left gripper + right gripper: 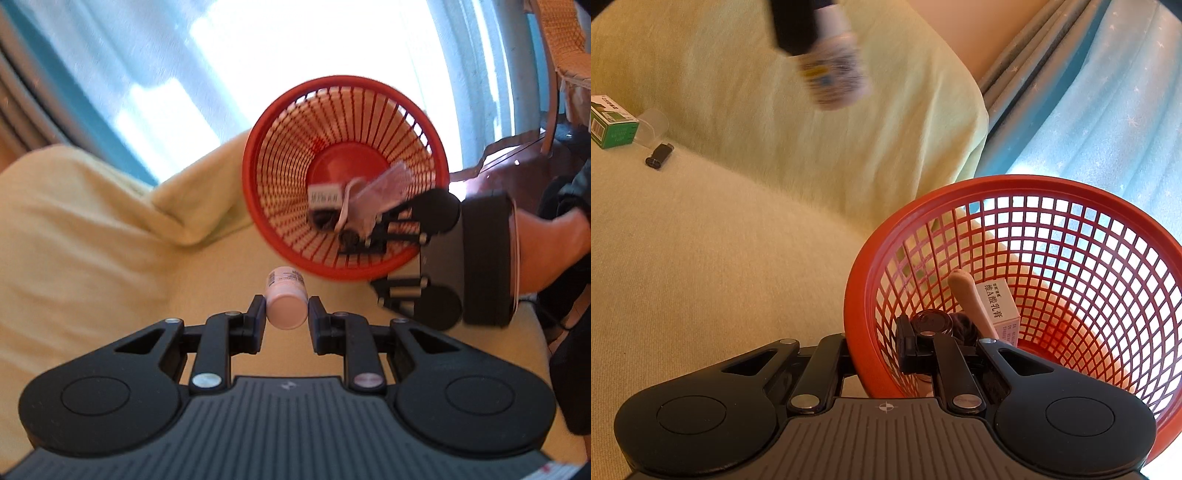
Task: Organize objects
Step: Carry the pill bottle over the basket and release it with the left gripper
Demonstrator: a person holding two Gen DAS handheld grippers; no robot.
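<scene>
1. The small white plastic bottle (286,303) with a printed label sits between the fingers of the left gripper (286,320), which is clenched on its sides, lifted above the pale yellow blanket-covered sofa (92,240).
2. The left wrist view shows the bottle's pale round end facing the camera and a barcode patch on the label farther along; its long axis runs away from the camera, between the fingers, toward the red plastic mesh basket (345,177).
3. The right wrist view shows the same bottle (833,77) from the other side, blurred, hanging out of a black finger at the top of the frame, with its label end pointing down and to the right, tilted.
4. Only the right wrist view shows a green cardboard box (611,122), a clear plastic piece (655,123) beside it and a small black lighter-like object (660,156) lying on the sofa, well apart from the basket.
5. Only the left wrist view shows the person's hand (550,251) holding the right gripper (364,258).
6. The right gripper (875,350) pinches the basket's rim (857,295), one finger inside and one outside.
7. Inside the basket lie a white printed carton (1003,306), a beige tube-like stick (971,302) and a dark round item (931,321); the left wrist view shows these only as a blurred cluster.
</scene>
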